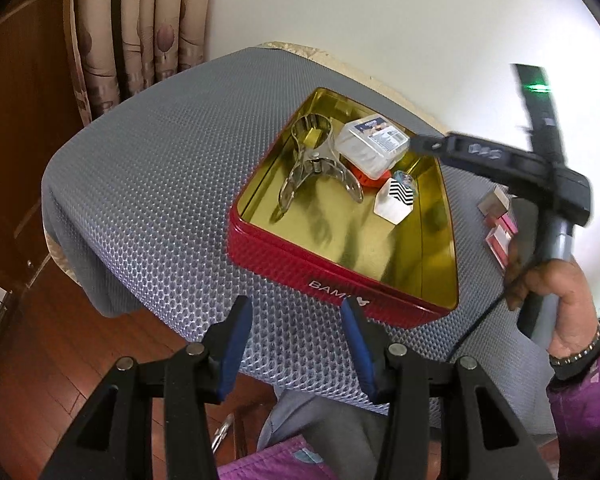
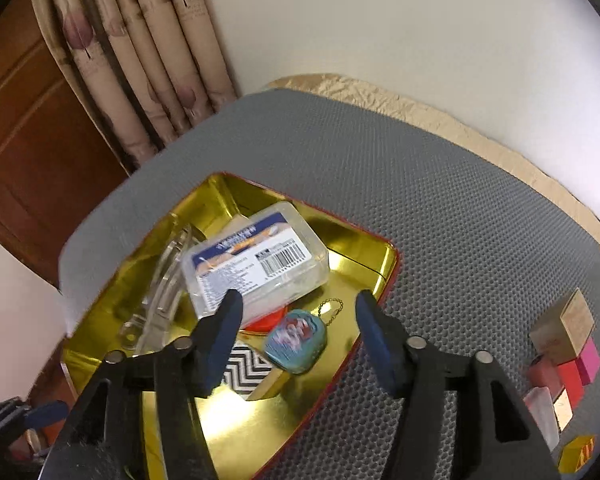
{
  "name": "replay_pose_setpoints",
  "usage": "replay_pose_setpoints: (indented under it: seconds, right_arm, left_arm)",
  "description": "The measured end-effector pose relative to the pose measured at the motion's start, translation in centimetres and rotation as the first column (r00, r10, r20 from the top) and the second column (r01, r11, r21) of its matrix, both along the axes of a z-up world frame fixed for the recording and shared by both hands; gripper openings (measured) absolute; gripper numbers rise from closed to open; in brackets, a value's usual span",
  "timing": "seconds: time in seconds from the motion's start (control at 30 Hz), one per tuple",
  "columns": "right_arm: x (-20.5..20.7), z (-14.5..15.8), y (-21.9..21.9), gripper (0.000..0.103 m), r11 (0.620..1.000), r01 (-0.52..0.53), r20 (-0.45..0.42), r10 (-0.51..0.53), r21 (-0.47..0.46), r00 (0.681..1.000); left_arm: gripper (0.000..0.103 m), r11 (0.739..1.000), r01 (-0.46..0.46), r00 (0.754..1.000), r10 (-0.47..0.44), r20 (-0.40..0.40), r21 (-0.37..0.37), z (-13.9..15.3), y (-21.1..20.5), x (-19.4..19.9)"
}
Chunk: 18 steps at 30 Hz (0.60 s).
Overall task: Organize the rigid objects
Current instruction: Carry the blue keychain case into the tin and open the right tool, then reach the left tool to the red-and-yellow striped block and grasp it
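The red tin (image 1: 300,258) with a gold inside sits on a grey mat (image 1: 148,184), at about two o'clock from our left gripper (image 1: 296,314). In it we see a metal clamp (image 1: 316,160), a clear plastic box (image 2: 256,264), a zigzag-patterned box (image 1: 394,198) and a blue keychain charm (image 2: 296,338). Our right gripper (image 2: 298,306) hovers over the charm, jaws apart, gripping nothing. Our left gripper is likewise parted and empty. Small pink blocks (image 2: 576,364) lie at three o'clock.
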State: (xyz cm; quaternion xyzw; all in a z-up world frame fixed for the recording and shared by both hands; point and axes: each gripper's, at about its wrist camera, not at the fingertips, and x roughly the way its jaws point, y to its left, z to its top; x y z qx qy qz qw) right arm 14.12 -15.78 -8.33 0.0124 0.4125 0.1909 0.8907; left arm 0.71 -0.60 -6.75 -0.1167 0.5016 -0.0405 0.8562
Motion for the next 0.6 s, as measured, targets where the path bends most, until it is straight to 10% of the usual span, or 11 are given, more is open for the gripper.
replay_pose_setpoints:
  seconds: [0.3, 0.6]
  right_arm:
    - [-11.1, 0.0, -13.8, 0.075, 0.924, 0.38, 0.184, -0.366, -0.048, 0.912]
    - [-17.1, -6.6, -30.9, 0.08, 0.62, 0.684, 0.174, -0.679, -0.384, 0.713]
  left_arm:
    - [0.047, 0.997, 0.031, 0.998, -0.034, 0.054, 0.067, 1.0, -1.3, -0.9]
    - [0.047, 0.976, 0.172, 0.981, -0.182, 0.069, 0.131, 0.9, -5.8, -1.9]
